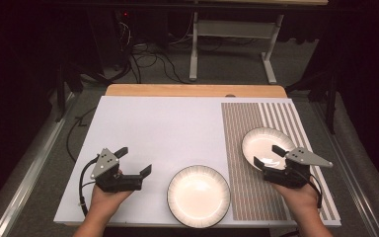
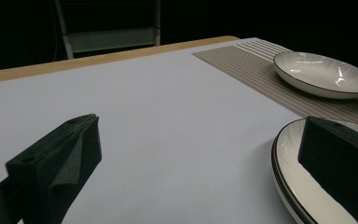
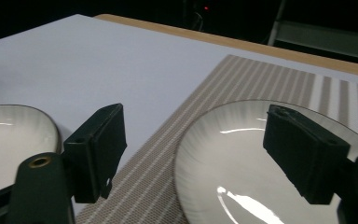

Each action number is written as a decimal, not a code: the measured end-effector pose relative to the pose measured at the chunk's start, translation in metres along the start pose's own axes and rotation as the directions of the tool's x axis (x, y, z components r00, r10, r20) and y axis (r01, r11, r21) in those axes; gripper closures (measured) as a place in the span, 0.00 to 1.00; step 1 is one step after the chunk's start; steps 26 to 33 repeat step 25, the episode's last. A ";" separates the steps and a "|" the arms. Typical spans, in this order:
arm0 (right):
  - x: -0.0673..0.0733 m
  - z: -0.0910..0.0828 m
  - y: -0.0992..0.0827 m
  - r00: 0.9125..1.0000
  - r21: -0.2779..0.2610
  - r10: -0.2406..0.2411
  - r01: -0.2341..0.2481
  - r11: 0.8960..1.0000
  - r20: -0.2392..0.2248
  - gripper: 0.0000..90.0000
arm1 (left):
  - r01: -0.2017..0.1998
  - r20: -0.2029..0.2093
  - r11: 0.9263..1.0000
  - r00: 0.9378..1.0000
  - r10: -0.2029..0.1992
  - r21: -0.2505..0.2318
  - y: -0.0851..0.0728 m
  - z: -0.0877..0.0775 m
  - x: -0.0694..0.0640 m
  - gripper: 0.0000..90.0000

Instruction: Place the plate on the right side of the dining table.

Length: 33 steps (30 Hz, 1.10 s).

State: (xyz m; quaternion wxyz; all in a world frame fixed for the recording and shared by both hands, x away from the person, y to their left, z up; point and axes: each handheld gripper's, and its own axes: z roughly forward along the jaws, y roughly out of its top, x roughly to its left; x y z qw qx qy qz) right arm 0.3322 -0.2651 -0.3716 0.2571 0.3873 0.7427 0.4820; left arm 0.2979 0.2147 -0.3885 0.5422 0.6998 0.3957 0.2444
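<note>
Where woven placemat (image 1: 256, 163) lies, round glossy plate (image 1: 268, 146)

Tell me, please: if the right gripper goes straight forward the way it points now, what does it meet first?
Most likely the plate on the striped placemat. The right gripper is open, and in its own view the plate lies just ahead between and below the jaws. Its height above the rim is unclear, so it might pass over.

A mat (image 1: 271, 163) covers the worktop's (image 1: 158, 128) right part; one plate (image 1: 265, 143) sits on it; a second plate (image 1: 198, 195) lies left of the mat at the near edge, the two well apart.
</note>
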 end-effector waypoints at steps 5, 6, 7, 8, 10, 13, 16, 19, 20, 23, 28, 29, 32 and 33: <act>0.022 0.000 0.003 0.999 -0.019 -0.033 0.033 0.999 -0.029 0.17 | 0.001 0.003 1.000 1.000 -0.001 -0.007 0.000 -0.001 -0.002 0.00; 0.027 0.000 0.003 0.999 -0.020 -0.027 0.027 0.999 -0.034 0.16 | 0.000 0.004 1.000 1.000 0.000 -0.008 0.001 -0.001 -0.002 0.00; 0.033 0.001 0.003 0.998 -0.023 -0.041 0.041 0.999 -0.042 0.13 | -0.003 0.004 1.000 1.000 0.003 -0.008 0.001 -0.002 -0.002 0.00; 0.033 0.001 0.003 0.998 -0.023 -0.041 0.041 0.999 -0.042 0.13 | -0.005 0.002 1.000 1.000 0.005 -0.011 0.002 -0.003 -0.002 0.00; 0.037 0.002 0.002 0.997 -0.029 -0.051 0.050 0.998 -0.052 0.10 | -0.002 0.000 1.000 1.000 0.002 -0.022 0.003 -0.005 -0.002 0.00; 0.044 0.004 0.001 0.997 -0.035 -0.054 0.052 0.998 -0.062 0.02 | -0.009 -0.003 0.999 1.000 0.009 -0.033 0.004 -0.008 -0.004 0.00; 0.050 0.004 0.000 0.996 -0.049 -0.055 0.051 0.998 -0.077 0.00 | -0.033 -0.012 0.999 0.999 0.033 -0.030 0.004 -0.009 -0.006 0.00; 0.056 0.002 -0.001 0.994 -0.055 -0.082 0.078 0.995 -0.075 0.00 | -0.036 -0.015 0.999 0.999 0.036 -0.028 0.004 -0.008 -0.006 0.00; 0.056 0.003 -0.001 0.993 -0.056 -0.091 0.087 0.995 -0.078 0.00 | -0.038 -0.016 0.999 0.999 0.037 -0.028 0.004 -0.008 -0.006 0.00; 0.057 0.003 -0.001 0.993 -0.052 -0.082 0.078 0.996 -0.081 0.00 | -0.047 -0.019 0.999 0.999 0.047 -0.025 0.003 -0.009 -0.007 0.00; 0.055 0.004 -0.002 0.993 -0.054 -0.090 0.086 0.995 -0.077 0.00 | -0.048 -0.020 0.998 0.999 0.047 -0.029 0.004 -0.010 -0.007 0.00; 0.055 0.004 -0.002 0.993 -0.054 -0.090 0.086 0.995 -0.077 0.00 | -0.048 -0.020 0.998 0.999 0.047 -0.029 0.004 -0.010 -0.007 0.00; 0.055 0.004 -0.002 0.993 -0.054 -0.090 0.086 0.995 -0.077 0.00 | -0.048 -0.020 0.998 0.999 0.047 -0.029 0.004 -0.010 -0.007 0.00; 0.055 0.004 -0.002 0.993 -0.054 -0.090 0.086 0.995 -0.077 0.00 | -0.048 -0.020 0.998 0.999 0.047 -0.029 0.004 -0.010 -0.007 0.00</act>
